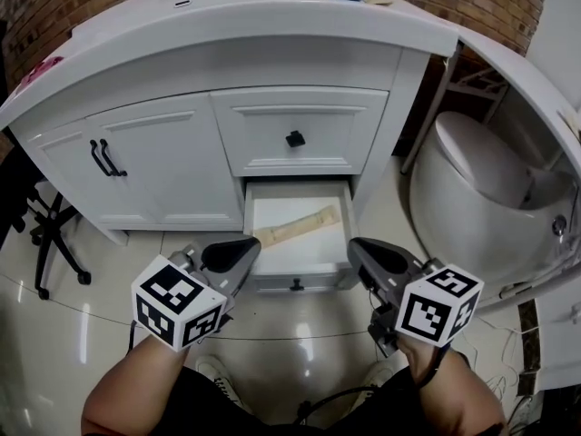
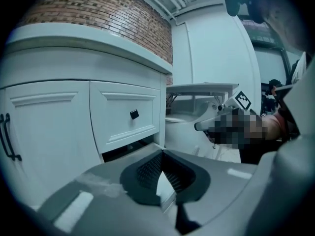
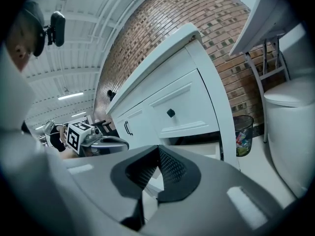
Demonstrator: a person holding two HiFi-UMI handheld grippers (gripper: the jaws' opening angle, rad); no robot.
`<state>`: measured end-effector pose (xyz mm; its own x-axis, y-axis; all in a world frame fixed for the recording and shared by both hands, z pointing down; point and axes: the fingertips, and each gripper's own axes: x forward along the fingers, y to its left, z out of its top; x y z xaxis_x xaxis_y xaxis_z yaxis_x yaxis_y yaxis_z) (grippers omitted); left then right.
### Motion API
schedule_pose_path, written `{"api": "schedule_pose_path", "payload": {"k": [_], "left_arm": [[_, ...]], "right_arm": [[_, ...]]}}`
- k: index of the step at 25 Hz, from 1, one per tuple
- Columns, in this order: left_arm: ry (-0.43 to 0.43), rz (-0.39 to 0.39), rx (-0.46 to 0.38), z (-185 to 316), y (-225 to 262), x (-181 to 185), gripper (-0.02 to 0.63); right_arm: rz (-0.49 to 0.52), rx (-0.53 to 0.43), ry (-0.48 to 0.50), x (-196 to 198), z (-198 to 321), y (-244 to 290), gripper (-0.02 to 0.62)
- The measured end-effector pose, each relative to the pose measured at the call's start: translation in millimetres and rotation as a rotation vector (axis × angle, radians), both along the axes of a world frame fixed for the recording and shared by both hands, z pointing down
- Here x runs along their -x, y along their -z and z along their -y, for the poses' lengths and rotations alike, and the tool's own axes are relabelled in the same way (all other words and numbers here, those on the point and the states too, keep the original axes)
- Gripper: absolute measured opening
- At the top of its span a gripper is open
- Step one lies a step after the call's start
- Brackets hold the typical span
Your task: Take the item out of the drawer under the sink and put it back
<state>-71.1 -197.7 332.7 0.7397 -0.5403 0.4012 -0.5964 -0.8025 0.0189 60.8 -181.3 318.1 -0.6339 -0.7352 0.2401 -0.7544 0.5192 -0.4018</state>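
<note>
The item point(image 1: 296, 225), one long tan packet, lies diagonally on the floor of the open lower drawer point(image 1: 272, 284) of the white vanity point(image 1: 272, 53). Neither gripper touches it, and only the head view shows it; any print on it is too small to read. In that view your left gripper point(image 1: 238, 254) and right gripper point(image 1: 370, 257) hang just in front of the drawer, one at each front corner, well apart from each other. The left gripper view shows your left gripper point(image 2: 161, 154) with its jaws closed together and nothing between them. The right gripper view shows the same for your right gripper point(image 3: 157, 149): jaws together, empty. Count from the head view: two drawers, the upper drawer point(image 1: 300, 116) shut above the open one, one black knob point(image 1: 295, 138) on each, and two black door handles point(image 1: 107, 158) side by side on the cabinet doors at left. One toilet point(image 1: 481, 166) stands to the right. Only the right gripper view shows the waste bin point(image 3: 243, 134) between vanity and toilet, against the brick wall point(image 3: 162, 28). Each gripper carries one marker cube point(image 1: 177, 302) with black-and-white squares, which bear no readable words.
</note>
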Motion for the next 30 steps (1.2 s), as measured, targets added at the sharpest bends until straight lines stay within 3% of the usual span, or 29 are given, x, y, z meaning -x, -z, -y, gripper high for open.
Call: {"api": "schedule_pose_path", "payload": {"k": [12,14,17,23,30], "left_arm": [[-0.064,0.153,-0.003,36,-11,-19,0.006],[-0.107,0.216,-0.029,47,-14,-28,0.006],[-0.198,0.225,0.002,59,-26,-48,0.008],[-0.241,0.429,-0.001,93,-79,-56,0.008],[-0.263,0.514,0.034,112,-113,-65,0.037]], "right_arm": [[0.029,0.037,0.000,-4,9,-9,0.005],[0.032,0.048,0.004,-3,10,-12,0.005],[0.039,0.060,0.014,-1,10,-15,0.005],[0.034,0.065,0.032,6,10,-19,0.005],[0.044,0.065,0.031,3,9,-16,0.005]]}}
